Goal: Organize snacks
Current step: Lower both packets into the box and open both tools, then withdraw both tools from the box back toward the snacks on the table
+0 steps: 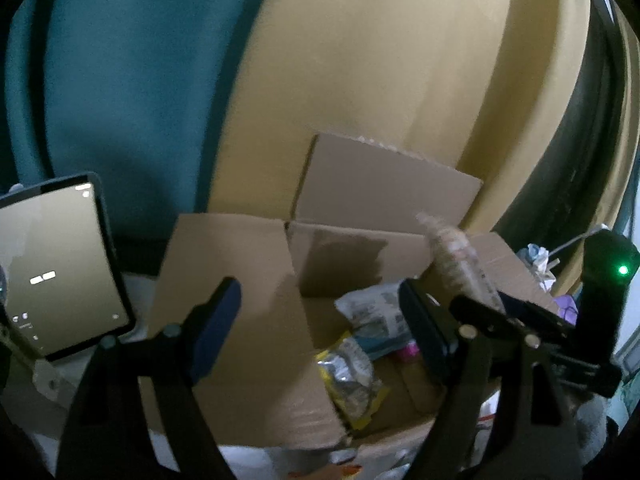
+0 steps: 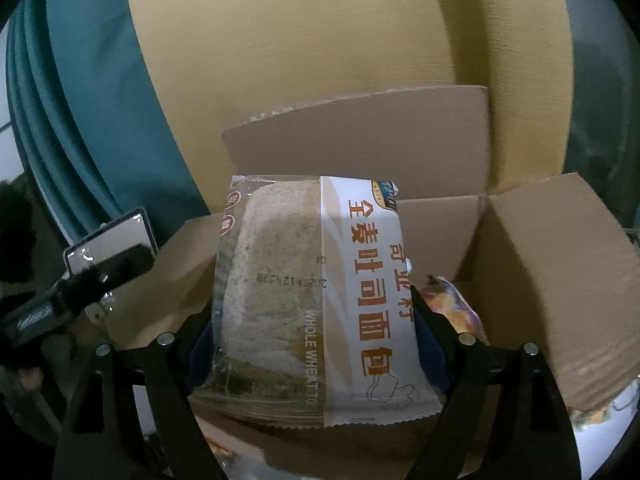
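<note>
My right gripper point(image 2: 312, 336) is shut on a whole wheat bread packet point(image 2: 316, 300), white and clear with orange print, held upright over the open cardboard box point(image 2: 560, 280). In the left wrist view the same packet point(image 1: 456, 264) shows edge-on at the right, above the box point(image 1: 240, 300). My left gripper point(image 1: 320, 316) is open and empty over the box's left flap. Inside the box lie a yellow and silver snack bag point(image 1: 352, 380) and a white printed packet point(image 1: 372, 308). A colourful snack bag point(image 2: 456, 304) lies in the box behind the right finger.
A tablet point(image 1: 56, 264) stands at the left of the box. A tan panel point(image 1: 380, 60) and a teal curtain point(image 1: 120, 60) rise behind it. The right gripper's body with a green light point(image 1: 622, 270) is at the far right. Clutter point(image 1: 540, 256) lies beyond the box.
</note>
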